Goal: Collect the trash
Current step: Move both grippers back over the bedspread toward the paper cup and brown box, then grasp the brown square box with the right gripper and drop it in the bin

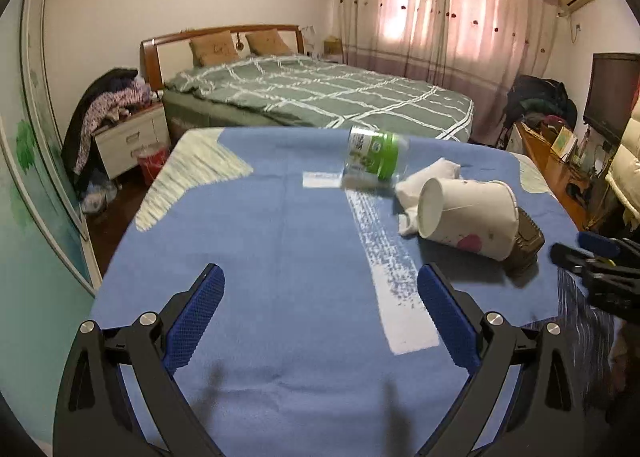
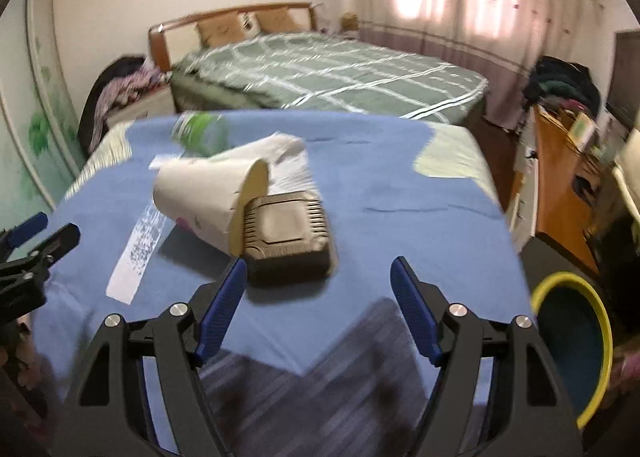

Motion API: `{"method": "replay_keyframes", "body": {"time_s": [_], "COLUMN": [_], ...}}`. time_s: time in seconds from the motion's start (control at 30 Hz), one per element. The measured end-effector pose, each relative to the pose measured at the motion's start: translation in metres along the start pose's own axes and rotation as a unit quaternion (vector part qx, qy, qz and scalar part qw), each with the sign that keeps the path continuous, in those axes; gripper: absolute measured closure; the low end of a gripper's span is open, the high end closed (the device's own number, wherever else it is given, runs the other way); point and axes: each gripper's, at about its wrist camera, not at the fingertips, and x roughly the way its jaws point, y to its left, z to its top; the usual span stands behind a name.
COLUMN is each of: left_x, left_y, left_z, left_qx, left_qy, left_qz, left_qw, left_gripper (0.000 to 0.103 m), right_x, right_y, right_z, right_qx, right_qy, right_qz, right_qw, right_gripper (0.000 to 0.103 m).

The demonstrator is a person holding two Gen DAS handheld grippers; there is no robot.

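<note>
On the blue cloth-covered table lie a white paper cup on its side, a crumpled white tissue, a clear plastic bottle with a green label and a dark brown plastic tray. The right wrist view shows the cup, the tray, the tissue and the bottle. My left gripper is open and empty, left of the cup. My right gripper is open and empty, just in front of the tray; it also shows at the right edge of the left wrist view.
A yellow-rimmed blue bin stands on the floor at the table's right. A bed lies beyond the table. A nightstand with clothes is at the left, a wooden desk at the right.
</note>
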Motion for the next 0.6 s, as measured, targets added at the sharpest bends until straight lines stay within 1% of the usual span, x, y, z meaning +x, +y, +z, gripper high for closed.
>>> {"method": "replay_keyframes", "body": {"time_s": [0.13,0.23,0.33,0.37,0.43,0.6], "left_x": [0.002,0.002,0.003,0.002,0.003,0.002], "left_y": [0.003,-0.001,-0.005,-0.007,-0.009,-0.012], "left_z": [-0.001,-0.003,-0.004,-0.004,-0.004,-0.006], "left_qx": [-0.01,-0.006,-0.001,0.001,0.002,0.003], "left_qy": [0.007,0.01,0.013,0.014,0.015,0.018], "left_qz": [-0.014,-0.02,-0.027,-0.027,-0.028,-0.031], "left_qw": [0.9998,0.9997,0.9996,0.9995,0.9995,0.9994], "left_gripper": [0.007,0.007,0.007,0.007,0.007,0.007], "right_x": [0.023,0.035,0.046,0.047,0.045,0.022], "right_y": [0.005,0.003,0.0,-0.001,-0.003,-0.013], "right_z": [0.002,0.005,0.009,0.01,0.01,0.006], "right_qx": [-0.006,-0.004,0.006,0.012,0.015,0.03], "right_qy": [0.025,0.028,0.042,0.04,0.034,0.029], "right_qz": [0.004,0.002,0.013,0.02,0.021,0.014], "right_qw": [1.0,1.0,0.999,0.999,0.999,0.999], "right_gripper": [0.033,0.032,0.033,0.034,0.042,0.042]}}
